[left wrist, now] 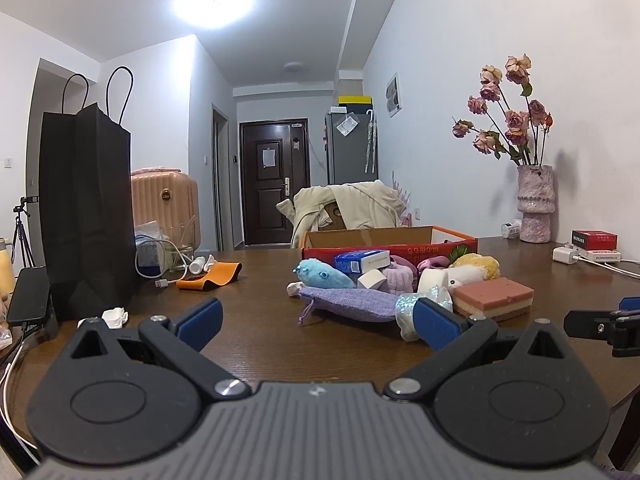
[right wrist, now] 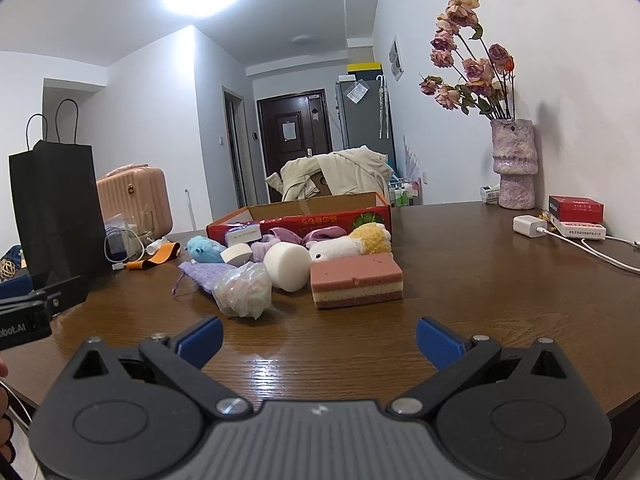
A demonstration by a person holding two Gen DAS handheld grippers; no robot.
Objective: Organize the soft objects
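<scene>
Both claws hang spread wide and empty over the table (right wrist: 460, 264). Ahead of the left claw (left wrist: 318, 320) lies a flat purple pouch (left wrist: 344, 302); its loose drawstring could snag a finger and drag it. Its right finger sits near a shiny crinkled bundle (right wrist: 242, 288). Ahead of the right claw (right wrist: 318, 340), a layered pink sponge (right wrist: 356, 280) would likely squash or tilt under an off-centre grip. The box (right wrist: 300, 216) waits behind the pile.

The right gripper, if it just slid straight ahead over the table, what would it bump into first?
Probably the pink layered sponge, which lies nearest ahead of the open right gripper; the crinkly plastic bundle sits just left of that line. Depth is hard to judge through the fisheye.
</scene>
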